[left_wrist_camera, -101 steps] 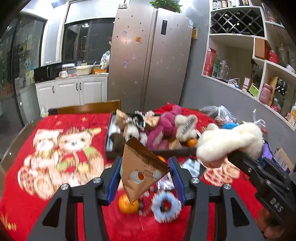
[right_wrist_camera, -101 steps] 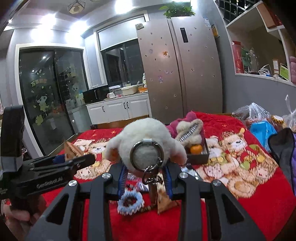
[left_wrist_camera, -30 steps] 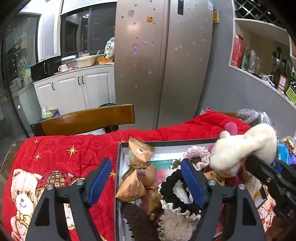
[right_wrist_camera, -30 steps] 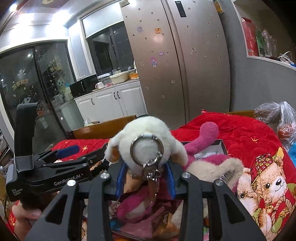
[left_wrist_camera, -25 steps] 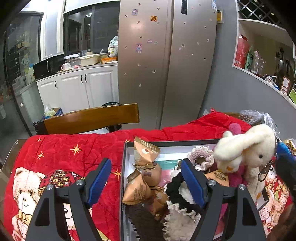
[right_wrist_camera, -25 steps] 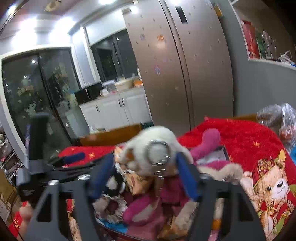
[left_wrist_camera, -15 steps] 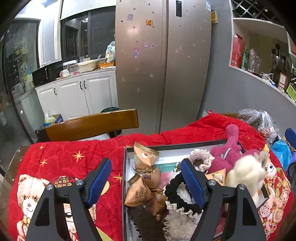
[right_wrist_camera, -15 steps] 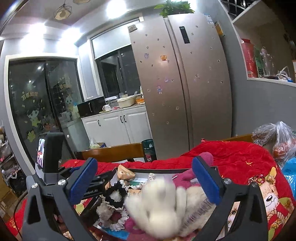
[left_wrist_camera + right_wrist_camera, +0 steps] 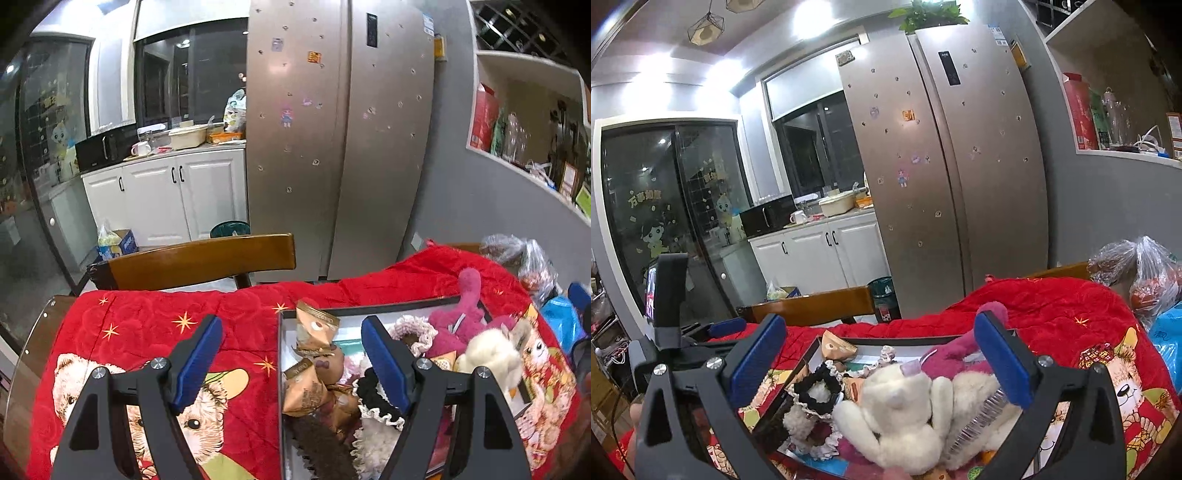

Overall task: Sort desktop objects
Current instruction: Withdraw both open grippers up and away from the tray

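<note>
Tray (image 9: 280, 373): dark-rimmed, shallow, set on a red blanket (image 9: 155, 325) printed with teddy bears; filled with sorted objects

White plush toy (image 9: 901, 413): lies in the tray among the other items, on its side, free of both grippers; seen near the tray's right end in the left wrist view (image 9: 487, 354)

Pink plush toy (image 9: 960, 350): in the tray behind the white one, one limb sticking up past the far rim

Brown snack packets (image 9: 314, 332): several, piled at the tray's left end, one leaning on the far corner

Black scrunchie (image 9: 816, 384): in the tray, left of the white plush toy, resting on a frilly white one

Comb (image 9: 979, 421): touching the white plush toy's right side, teeth upward

Right gripper (image 9: 882, 362): above the tray, blue pads spread to their widest, nothing between them; the white plush toy shows below the gap

Left gripper (image 9: 291, 354): over the tray's left edge, fingers apart, holding nothing

Wooden chair (image 9: 199, 262): beyond the table's far edge

Fridge (image 9: 340, 133): silver, two doors, behind the chair
</note>
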{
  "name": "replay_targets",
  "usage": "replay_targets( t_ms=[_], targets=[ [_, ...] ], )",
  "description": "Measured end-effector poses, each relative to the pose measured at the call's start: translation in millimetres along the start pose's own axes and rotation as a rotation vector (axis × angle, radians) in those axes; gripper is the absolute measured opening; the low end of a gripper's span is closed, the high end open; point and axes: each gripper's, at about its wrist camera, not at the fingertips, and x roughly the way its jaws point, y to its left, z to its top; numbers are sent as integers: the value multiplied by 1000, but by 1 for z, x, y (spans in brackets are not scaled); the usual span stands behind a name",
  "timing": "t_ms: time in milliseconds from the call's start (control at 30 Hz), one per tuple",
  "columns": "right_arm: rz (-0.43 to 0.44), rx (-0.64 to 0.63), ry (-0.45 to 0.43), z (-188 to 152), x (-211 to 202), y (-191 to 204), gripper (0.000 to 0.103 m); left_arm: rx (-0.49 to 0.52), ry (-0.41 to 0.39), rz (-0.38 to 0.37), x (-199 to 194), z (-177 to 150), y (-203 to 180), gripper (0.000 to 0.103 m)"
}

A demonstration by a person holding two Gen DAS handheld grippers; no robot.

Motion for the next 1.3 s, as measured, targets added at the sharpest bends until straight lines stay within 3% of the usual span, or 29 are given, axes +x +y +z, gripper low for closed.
replay_targets(
  t_ms=[100,267,433,600,767,967,1167,1300],
  targets=[
    [-5,-8,-2,3,-3,3,103,-31,-9,-5,-8,4,9,80],
    [-60,-83,-146,6,-29,20,103,-56,-54,-23,-32,9,12,80],
    [-90,-175,-189,14,-58,48,103,-37,-108,-52,-60,14,-2,84],
    [-84,-209,-271,24,-95,68,103,-17,-142,-22,-87,17,-18,84],
    [-3,-162,-285,39,-143,76,103,-30,-182,-45,-133,9,-25,84],
    [-29,-192,-290,38,-201,91,103,-28,-194,44,-188,-10,-33,85],
    [-83,-232,-300,27,-252,101,103,-48,-225,-32,-232,-32,-27,86],
    [-108,-227,-289,18,-274,100,103,-24,-258,-47,-255,-54,-30,97]
  ],
)
